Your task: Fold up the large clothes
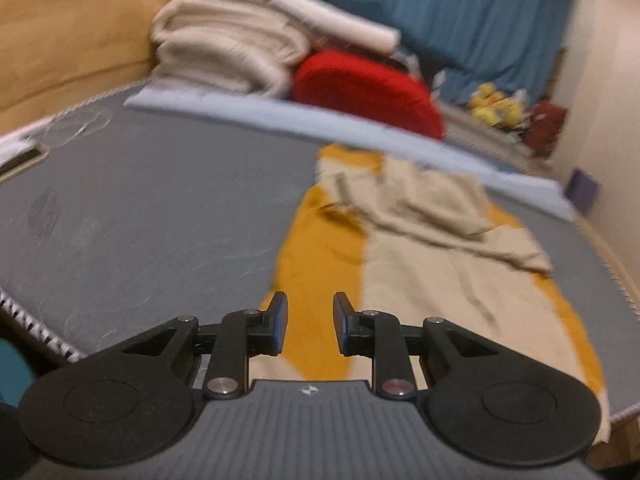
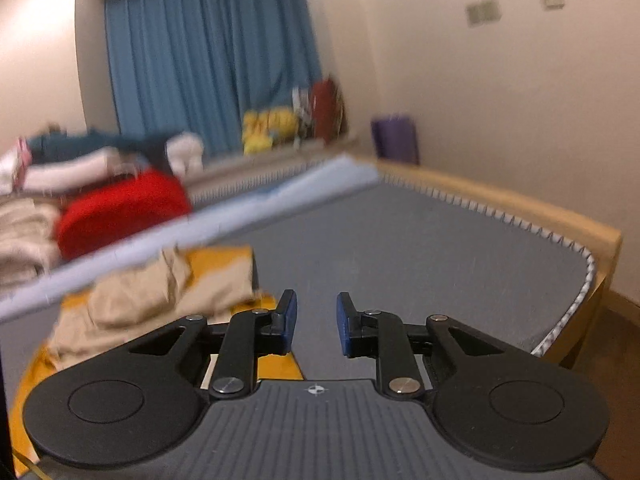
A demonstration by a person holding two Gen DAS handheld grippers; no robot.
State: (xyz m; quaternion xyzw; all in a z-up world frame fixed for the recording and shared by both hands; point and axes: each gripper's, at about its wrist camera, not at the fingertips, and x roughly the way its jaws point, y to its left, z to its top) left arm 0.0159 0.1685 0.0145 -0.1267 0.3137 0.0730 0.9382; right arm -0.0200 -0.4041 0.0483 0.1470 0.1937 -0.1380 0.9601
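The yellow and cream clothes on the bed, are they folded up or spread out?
Mostly spread out. The yellow and cream garment lies long and flat on the grey mattress, with one cream part flopped and bunched across its top.

Bedroom: mattress (image 2: 400, 240), curtain (image 2: 208, 52), folded laundry (image 1: 228, 48)

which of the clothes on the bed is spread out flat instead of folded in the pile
The mustard-yellow and cream garment, lying open on the grey mattress; the red and beige ones sit folded in the pile behind.

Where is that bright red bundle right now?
The red bundle sits at the far side of the grey mattress, behind a pale blue strip, just right of the stacked cream blankets in the left wrist view.
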